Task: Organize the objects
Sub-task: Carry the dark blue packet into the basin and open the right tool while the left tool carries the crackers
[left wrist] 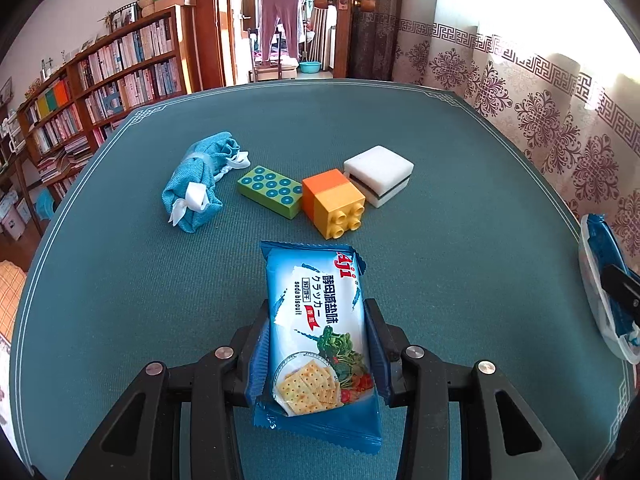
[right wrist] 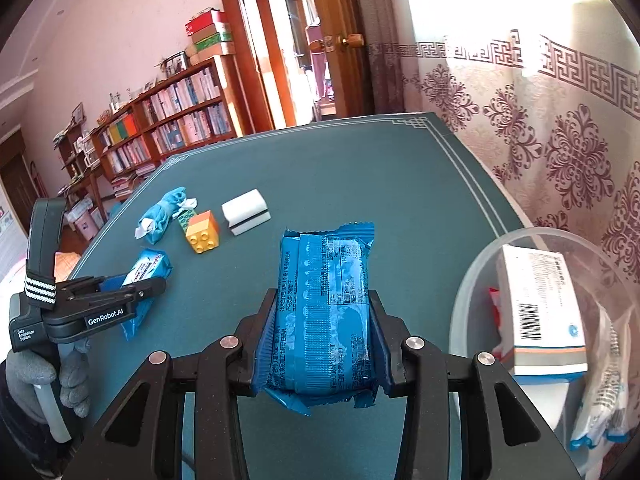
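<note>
Two cracker packets are being carried: your left gripper [left wrist: 316,344] is clamping the printed-face packet [left wrist: 316,320], your right gripper [right wrist: 322,336] is pinching the back-side packet [right wrist: 326,312]. You are mid-transfer, I judge; next, swing right to the clear bin [right wrist: 476,280] beside those fingers (its contents are cut off, labels unreadable).

Two blue cracker packets [left wrist: 316,332] [right wrist: 328,316] are clamped lengthwise, one face up, the other seam up.

My left hand-held gripper [left wrist: 318,332] clamps a blue cracker packet [left wrist: 318,336] above the green tabletop [left wrist: 120,300], toy blocks [left wrist: 334,202] and a sponge [left wrist: 379,174] lying beyond.
</note>
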`<state>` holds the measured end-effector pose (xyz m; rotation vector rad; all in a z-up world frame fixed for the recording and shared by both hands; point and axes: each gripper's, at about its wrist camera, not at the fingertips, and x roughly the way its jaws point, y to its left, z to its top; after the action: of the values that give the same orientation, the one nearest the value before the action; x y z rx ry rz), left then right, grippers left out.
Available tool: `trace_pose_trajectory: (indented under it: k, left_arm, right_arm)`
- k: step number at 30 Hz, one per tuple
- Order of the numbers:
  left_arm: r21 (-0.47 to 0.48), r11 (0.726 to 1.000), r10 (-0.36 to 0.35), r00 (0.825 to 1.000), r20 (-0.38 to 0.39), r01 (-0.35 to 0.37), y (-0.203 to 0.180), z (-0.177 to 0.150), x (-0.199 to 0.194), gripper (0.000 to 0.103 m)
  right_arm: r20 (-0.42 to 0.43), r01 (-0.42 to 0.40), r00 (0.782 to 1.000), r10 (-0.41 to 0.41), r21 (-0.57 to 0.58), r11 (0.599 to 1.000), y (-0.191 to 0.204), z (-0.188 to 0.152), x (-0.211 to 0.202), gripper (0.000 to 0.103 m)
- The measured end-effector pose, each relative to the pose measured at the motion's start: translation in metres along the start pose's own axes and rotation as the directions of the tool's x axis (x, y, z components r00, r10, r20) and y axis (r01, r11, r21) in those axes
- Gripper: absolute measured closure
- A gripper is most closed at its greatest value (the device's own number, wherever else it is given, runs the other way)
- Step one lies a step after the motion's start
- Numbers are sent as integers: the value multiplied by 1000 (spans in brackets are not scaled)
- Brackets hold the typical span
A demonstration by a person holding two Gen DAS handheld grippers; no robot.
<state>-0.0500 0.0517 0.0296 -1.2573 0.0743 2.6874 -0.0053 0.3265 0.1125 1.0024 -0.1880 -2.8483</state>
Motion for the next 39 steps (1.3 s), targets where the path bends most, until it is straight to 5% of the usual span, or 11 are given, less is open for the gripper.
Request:
trace_pose_trajectory:
  k: [10,22,39]
  left_arm:
    - [52,998,-34,999,3,34,-33,2,-3,58]
    - [108,992,-57,998,-12,58,-66,2,0,58]
    - [131,989,-68,997,-24,71,-80,0,2,58]
  right_arm:
    - [61,154,985,-160,87,984,-63,4,-39,61]
    - [60,357,928,-369,146,923,-130,3,-59,61]
    - [-16,371,927,-374,157,915,-151,-9,-35,60]
